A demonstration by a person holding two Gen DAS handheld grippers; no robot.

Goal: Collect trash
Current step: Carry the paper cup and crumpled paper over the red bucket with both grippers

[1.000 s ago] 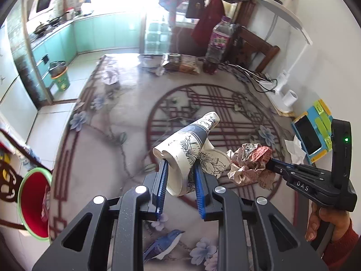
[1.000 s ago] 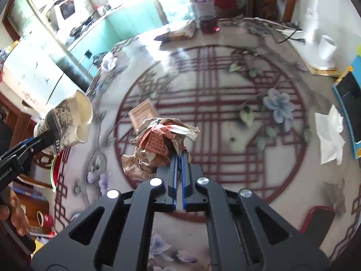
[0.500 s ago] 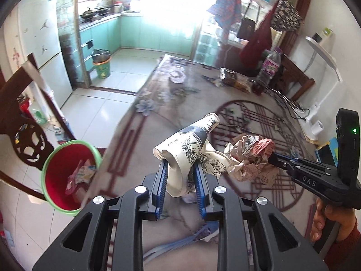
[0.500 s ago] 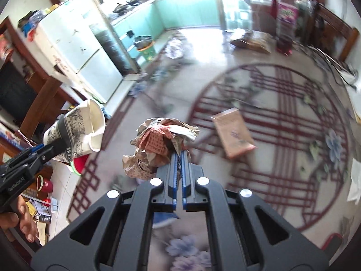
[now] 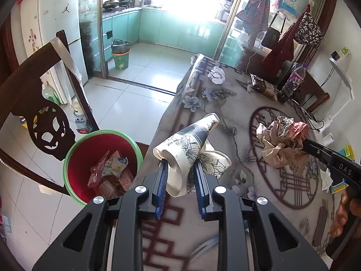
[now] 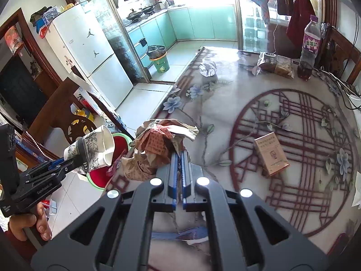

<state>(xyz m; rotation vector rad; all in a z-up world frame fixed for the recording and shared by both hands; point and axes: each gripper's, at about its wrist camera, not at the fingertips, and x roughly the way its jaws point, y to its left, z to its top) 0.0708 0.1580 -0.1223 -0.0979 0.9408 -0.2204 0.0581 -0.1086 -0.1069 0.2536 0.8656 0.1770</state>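
Observation:
My left gripper [image 5: 180, 169] is shut on crushed paper cups [image 5: 187, 149] printed with black flowers, held above the table's left edge. In the right wrist view the same cups [image 6: 94, 151] hang at the left, over the bin. My right gripper [image 6: 179, 158] is shut on a crumpled wad of brown and red paper [image 6: 158, 149]. From the left wrist camera that wad [image 5: 282, 142] appears at the right, above the table. A red trash bin with a green rim [image 5: 101, 164] stands on the floor left of the table and holds several wrappers.
A dark wooden chair [image 5: 33, 113] stands by the bin. On the patterned table [image 6: 259, 117] lie a brown box [image 6: 270, 155], a crumpled white paper [image 6: 207, 67], a snack bag [image 6: 275, 64], a bottle [image 6: 310, 45] and white tissue [image 5: 326, 178]. A second bin [image 6: 159, 61] stands in the kitchen.
Both grippers have swung left with their loads, from over the table's middle to its left edge. The red bin and the chair have come into full view.

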